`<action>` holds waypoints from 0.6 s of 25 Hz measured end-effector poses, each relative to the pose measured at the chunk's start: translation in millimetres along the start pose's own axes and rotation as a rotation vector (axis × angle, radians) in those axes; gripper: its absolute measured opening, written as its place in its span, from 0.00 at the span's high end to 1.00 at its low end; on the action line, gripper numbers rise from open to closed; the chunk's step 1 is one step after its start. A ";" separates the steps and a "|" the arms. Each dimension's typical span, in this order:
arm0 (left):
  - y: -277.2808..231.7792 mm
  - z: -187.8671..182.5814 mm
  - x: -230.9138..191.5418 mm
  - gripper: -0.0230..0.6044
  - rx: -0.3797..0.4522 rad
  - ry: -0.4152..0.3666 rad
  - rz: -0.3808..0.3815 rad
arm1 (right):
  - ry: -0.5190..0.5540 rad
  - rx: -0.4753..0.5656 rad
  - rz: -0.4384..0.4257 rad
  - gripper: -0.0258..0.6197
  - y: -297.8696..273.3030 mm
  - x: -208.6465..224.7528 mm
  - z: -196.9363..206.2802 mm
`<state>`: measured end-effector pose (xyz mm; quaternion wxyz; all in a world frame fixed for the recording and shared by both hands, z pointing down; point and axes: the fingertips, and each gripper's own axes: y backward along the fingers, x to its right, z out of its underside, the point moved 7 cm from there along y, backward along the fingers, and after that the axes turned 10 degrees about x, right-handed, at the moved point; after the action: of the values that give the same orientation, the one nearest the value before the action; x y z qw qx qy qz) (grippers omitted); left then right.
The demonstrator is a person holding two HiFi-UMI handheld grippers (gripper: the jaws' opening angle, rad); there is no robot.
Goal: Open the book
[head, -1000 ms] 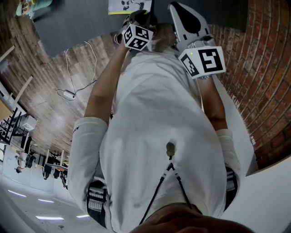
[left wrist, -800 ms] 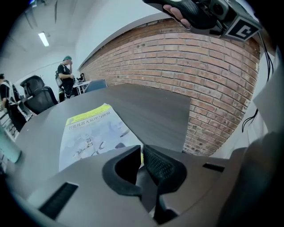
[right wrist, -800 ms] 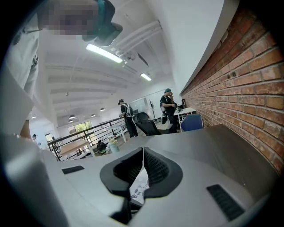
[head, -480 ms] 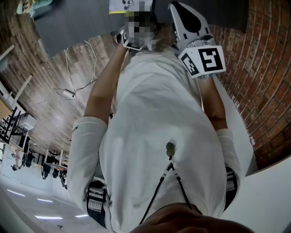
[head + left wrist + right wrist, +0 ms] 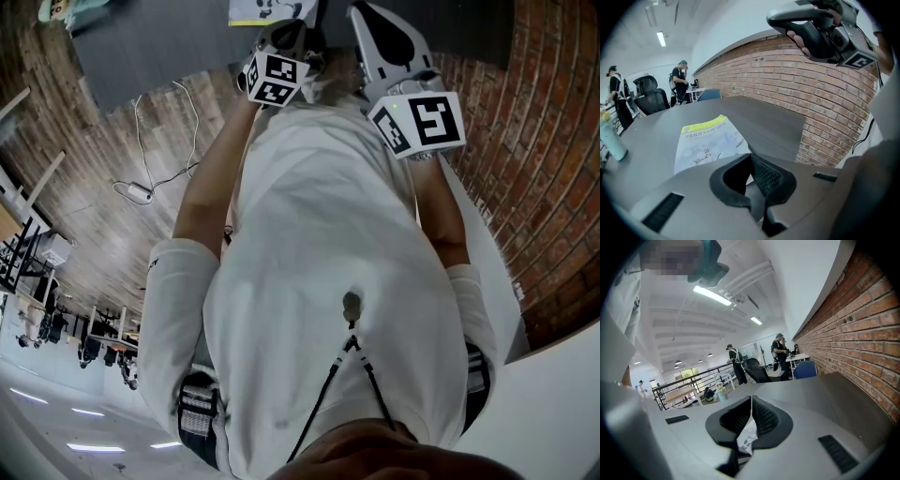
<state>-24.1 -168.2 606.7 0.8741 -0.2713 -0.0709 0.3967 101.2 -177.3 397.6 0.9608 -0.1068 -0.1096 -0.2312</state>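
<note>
Where book [image 5: 705, 143] lies on table [image 5: 776, 123], bottle [image 5: 612, 140] stands apart

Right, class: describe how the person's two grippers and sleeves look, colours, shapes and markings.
Both the left gripper and right gripper have grey bodies and black, curved jaws with ribbed pads. Each carries a white cube printed with black square markers; the right one's handle is black and textured. The person wears a white short-sleeved shirt.

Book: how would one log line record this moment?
book closed, flat on table | left gripper shut at its near corner, grip unclear | right gripper shut
</note>
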 end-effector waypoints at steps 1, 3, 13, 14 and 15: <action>1.5 -1.3 -1.2 0.93 0.004 0.003 -0.002 | 0.000 0.000 -0.002 0.90 -1.1 -1.0 -0.2; 4.5 -4.0 -3.6 0.93 0.014 0.005 -0.006 | 0.002 0.000 -0.008 0.90 -3.0 -2.8 -0.7; 27.3 -10.0 -26.3 0.93 0.068 0.063 -0.083 | 0.002 -0.002 -0.038 0.90 -11.2 -9.3 1.1; 30.5 -9.4 -30.2 0.93 0.072 0.068 -0.095 | 0.003 -0.003 -0.043 0.90 -13.0 -11.0 1.8; 34.0 -9.4 -34.4 0.93 0.078 0.073 -0.107 | 0.004 -0.004 -0.047 0.90 -15.0 -12.9 1.9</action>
<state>-66.4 -179.1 583.9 0.9058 -0.2474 -0.0378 0.3418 82.7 -184.5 398.4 0.9551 -0.1059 -0.1098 -0.2542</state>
